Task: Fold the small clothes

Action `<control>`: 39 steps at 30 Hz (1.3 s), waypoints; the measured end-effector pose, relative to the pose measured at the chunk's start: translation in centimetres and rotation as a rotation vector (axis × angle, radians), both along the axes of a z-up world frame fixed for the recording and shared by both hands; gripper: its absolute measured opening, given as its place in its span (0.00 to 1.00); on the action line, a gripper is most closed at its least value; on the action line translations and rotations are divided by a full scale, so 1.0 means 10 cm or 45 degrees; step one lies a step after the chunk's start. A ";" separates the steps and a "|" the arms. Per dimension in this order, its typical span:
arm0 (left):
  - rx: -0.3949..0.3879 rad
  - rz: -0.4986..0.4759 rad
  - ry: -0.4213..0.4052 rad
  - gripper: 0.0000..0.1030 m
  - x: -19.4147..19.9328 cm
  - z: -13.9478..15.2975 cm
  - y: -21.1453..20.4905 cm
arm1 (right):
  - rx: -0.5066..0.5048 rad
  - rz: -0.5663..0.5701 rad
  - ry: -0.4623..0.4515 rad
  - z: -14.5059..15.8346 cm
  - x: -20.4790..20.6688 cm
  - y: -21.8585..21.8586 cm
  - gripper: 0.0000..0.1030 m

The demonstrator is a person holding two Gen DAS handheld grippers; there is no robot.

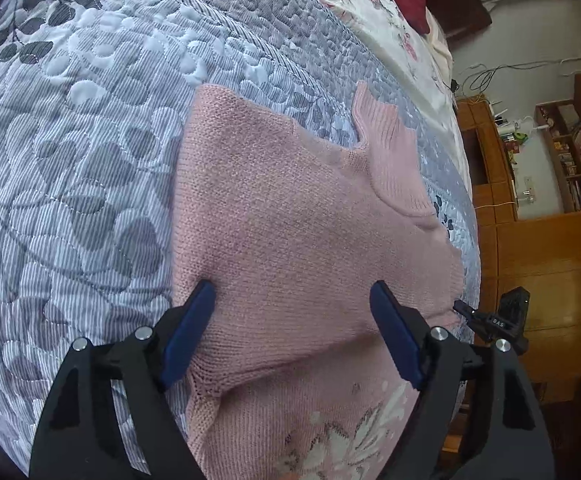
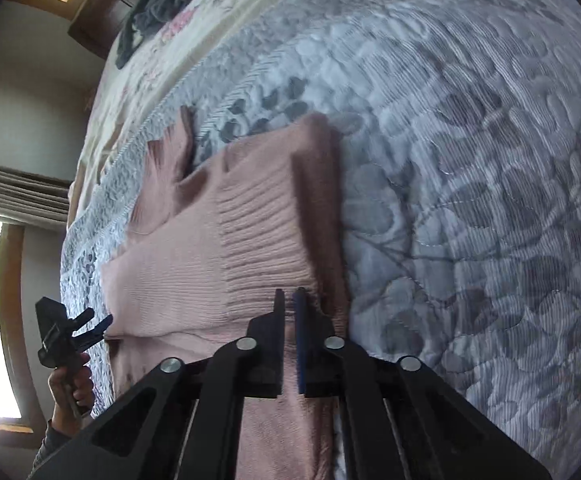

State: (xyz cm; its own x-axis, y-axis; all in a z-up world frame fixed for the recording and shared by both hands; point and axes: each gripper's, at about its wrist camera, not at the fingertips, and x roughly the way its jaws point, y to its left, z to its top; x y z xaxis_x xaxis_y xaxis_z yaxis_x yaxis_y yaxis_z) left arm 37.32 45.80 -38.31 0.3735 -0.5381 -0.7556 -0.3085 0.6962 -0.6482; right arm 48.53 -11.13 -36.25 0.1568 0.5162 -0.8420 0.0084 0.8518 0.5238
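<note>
Pink sweater (image 1: 298,216) on the bed quilt (image 1: 70,168).
Left gripper (image 1: 292,300) gapes wide over it, holding nothing; right gripper (image 2: 289,300) pinches its hem at six o'clock.

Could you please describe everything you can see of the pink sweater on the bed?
The pink sweater is knitted, with a ribbed collar and a white flower pattern near the camera. It lies partly folded on the grey leaf-patterned quilt. The right gripper pinches its ribbed edge; the left gripper hovers open over it.
</note>
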 end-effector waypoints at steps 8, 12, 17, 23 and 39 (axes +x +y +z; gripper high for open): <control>-0.050 -0.025 -0.148 0.76 0.24 0.40 -0.10 | 0.148 -0.036 -0.066 0.17 0.34 0.05 0.13; 0.108 -0.061 0.052 0.79 0.53 0.06 -0.14 | 0.068 -0.060 0.039 -0.13 0.56 -0.02 0.00; 0.112 -0.115 -0.040 0.73 0.93 0.23 -0.08 | 0.161 0.000 -0.074 0.24 0.81 0.21 0.14; 0.079 -0.164 -0.174 0.73 1.85 0.31 -0.21 | 0.219 0.071 -0.090 0.20 1.46 0.92 0.25; 0.063 -0.313 -0.163 0.21 2.82 -0.36 -0.67 | 0.219 0.177 -0.053 -0.46 2.19 1.95 0.29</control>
